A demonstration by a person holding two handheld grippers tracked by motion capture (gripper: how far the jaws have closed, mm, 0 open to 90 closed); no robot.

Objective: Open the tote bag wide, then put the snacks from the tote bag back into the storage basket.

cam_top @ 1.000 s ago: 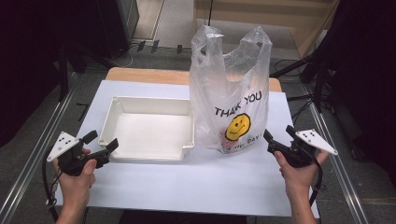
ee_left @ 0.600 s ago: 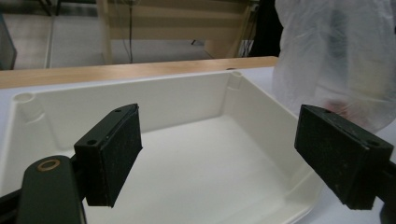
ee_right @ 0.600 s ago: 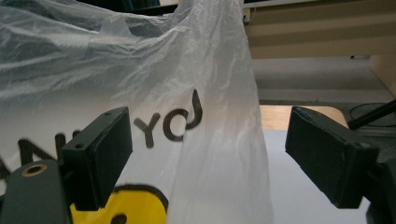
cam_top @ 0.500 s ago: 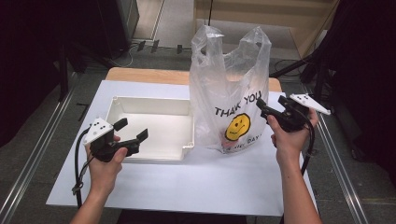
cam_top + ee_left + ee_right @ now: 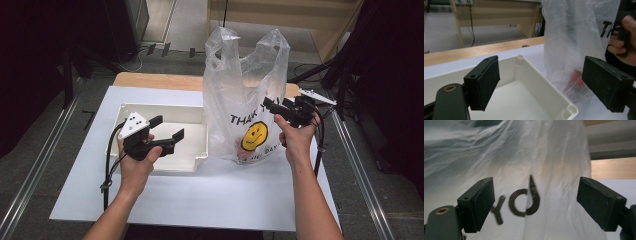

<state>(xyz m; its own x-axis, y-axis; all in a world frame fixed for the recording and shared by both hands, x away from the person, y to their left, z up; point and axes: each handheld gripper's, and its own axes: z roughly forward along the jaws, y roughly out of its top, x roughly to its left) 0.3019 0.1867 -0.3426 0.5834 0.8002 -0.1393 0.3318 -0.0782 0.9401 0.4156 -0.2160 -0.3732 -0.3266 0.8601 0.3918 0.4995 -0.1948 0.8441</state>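
Note:
A clear plastic bag (image 5: pixel 247 95) printed THANK YOU with a yellow smiley stands upright on the white table (image 5: pixel 200 200); something red (image 5: pixel 577 77) shows through its lower part. A white rectangular tray (image 5: pixel 172 117) sits just left of the bag, nothing in it. My left gripper (image 5: pixel 167 128) hovers open over the tray's front half, jaws aimed at the bag (image 5: pixel 574 32). Up at the bag's right side my right gripper (image 5: pixel 272 107) is open, jaws wide, close against the printed plastic (image 5: pixel 529 195).
A wooden strip (image 5: pixel 155 80) runs along the table's far edge. Metal rails (image 5: pixel 40 170) flank the table left and right (image 5: pixel 360 170). Cables trail from both grippers. Bare white table lies in front of the tray and bag.
Both grippers have risen from the table's front corners and moved inward: the left one over the tray, the right one up against the bag's right side. Both stayed open.

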